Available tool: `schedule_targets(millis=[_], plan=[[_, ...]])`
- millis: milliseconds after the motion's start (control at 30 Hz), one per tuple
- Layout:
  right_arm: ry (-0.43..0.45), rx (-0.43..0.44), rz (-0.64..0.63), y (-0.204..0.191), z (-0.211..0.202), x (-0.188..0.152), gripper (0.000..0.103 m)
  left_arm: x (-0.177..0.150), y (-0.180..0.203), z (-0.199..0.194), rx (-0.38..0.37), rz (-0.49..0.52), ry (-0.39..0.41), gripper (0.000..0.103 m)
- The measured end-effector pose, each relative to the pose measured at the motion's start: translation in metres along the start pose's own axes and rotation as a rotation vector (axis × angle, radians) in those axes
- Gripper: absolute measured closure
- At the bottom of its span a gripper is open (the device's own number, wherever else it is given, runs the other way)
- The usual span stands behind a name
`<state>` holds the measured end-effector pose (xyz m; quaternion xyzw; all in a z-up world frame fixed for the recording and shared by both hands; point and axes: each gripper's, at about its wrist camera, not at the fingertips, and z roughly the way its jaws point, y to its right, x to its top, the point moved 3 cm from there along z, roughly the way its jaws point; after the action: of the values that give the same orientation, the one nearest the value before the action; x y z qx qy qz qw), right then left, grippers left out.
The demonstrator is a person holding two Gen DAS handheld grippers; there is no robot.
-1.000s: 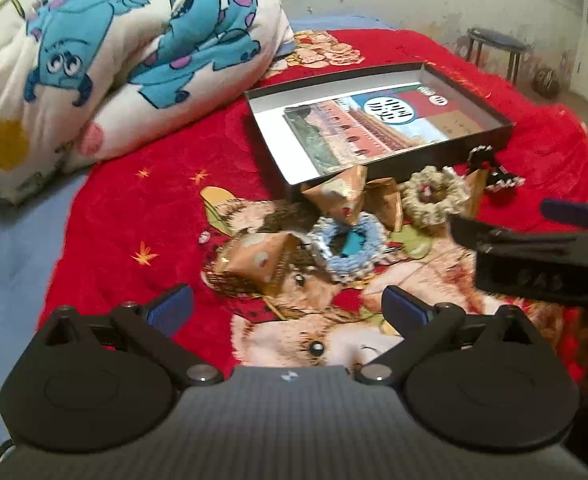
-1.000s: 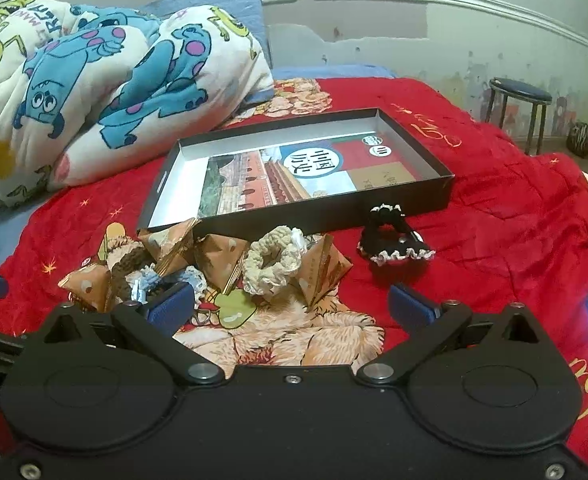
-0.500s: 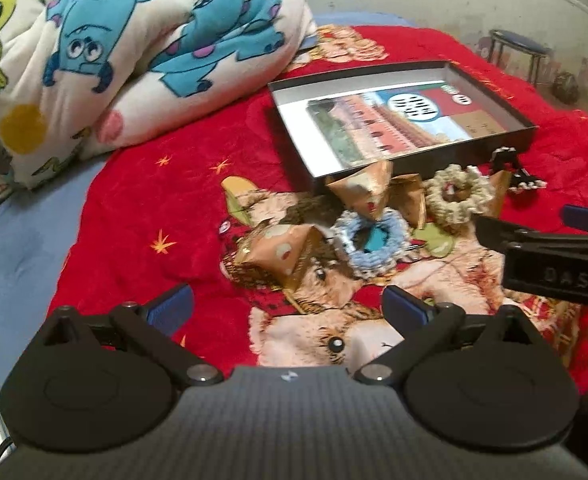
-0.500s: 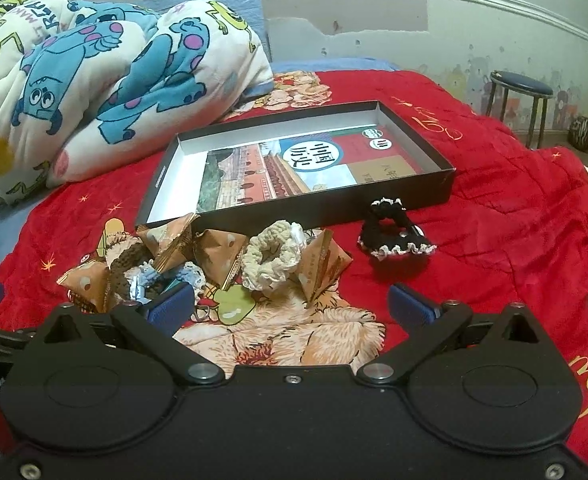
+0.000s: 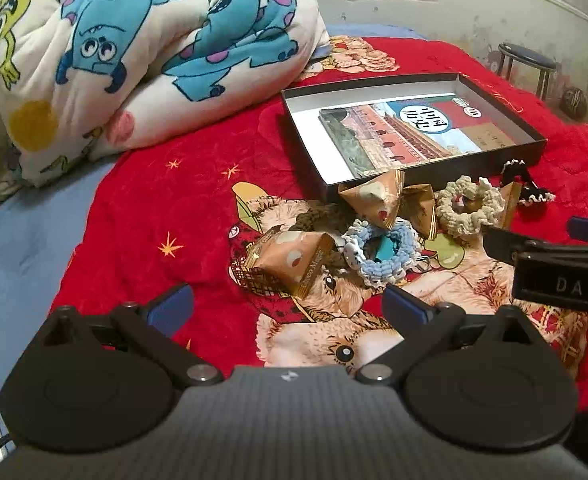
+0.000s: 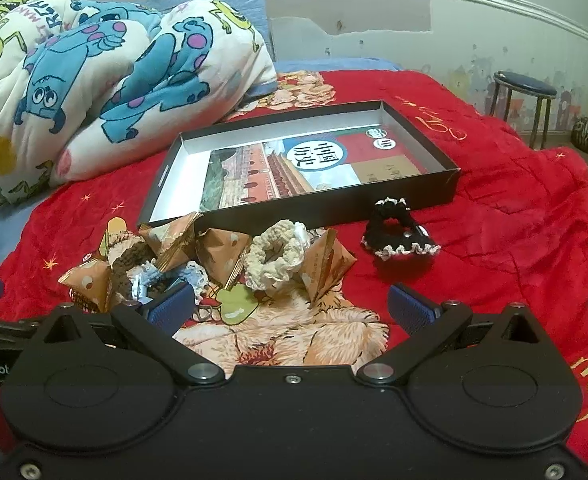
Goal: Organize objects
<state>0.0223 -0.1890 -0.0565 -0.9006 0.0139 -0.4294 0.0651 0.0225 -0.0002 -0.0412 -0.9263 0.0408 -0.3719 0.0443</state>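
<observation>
Cream scrunchie (image 6: 276, 255) ahead of spread jaws

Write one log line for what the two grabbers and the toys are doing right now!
left gripper: open, empty | right gripper: open, empty | scrunchies, packets: piled before box | black scrunchie: apart | nothing sorted

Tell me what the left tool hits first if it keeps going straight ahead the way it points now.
Most likely the nearest brown snack packet, lying just ahead of the open left tool; the blue scrunchie sits beside it. Depth is uncertain.
</observation>
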Motion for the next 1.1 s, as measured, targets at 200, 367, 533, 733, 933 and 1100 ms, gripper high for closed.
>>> schedule_targets(millis=[200, 367, 533, 733, 933, 1100], plan=[[0.031, 0.043, 0.017, -0.002, 0.000, 0.002, 0.000, 0.013, -0.003, 0.000, -0.029, 0.009, 0.061, 0.000], [0.035, 0.105, 0.064, -0.002, 0.011, 0.007, 0.006, 0.030, -0.004, 0.012, 0.008, 0.102, 0.050, 0.004], [-0.007, 0.159, 0.087, -0.005, 0.024, 0.008, 0.016, 0.036, -0.014, 0.027, -0.029, 0.079, 0.019, 0.009], [-0.031, 0.223, 0.054, -0.018, 0.036, 0.007, 0.028, 0.033, -0.016, 0.047, -0.036, 0.057, -0.015, 0.016], [-0.051, 0.240, 0.034, -0.025, 0.050, 0.009, 0.044, 0.030, -0.014, 0.058, -0.046, 0.025, -0.051, 0.032], [-0.116, 0.280, 0.109, -0.020, 0.071, 0.008, 0.054, 0.026, -0.011, 0.070, -0.065, 0.012, -0.106, 0.038]])
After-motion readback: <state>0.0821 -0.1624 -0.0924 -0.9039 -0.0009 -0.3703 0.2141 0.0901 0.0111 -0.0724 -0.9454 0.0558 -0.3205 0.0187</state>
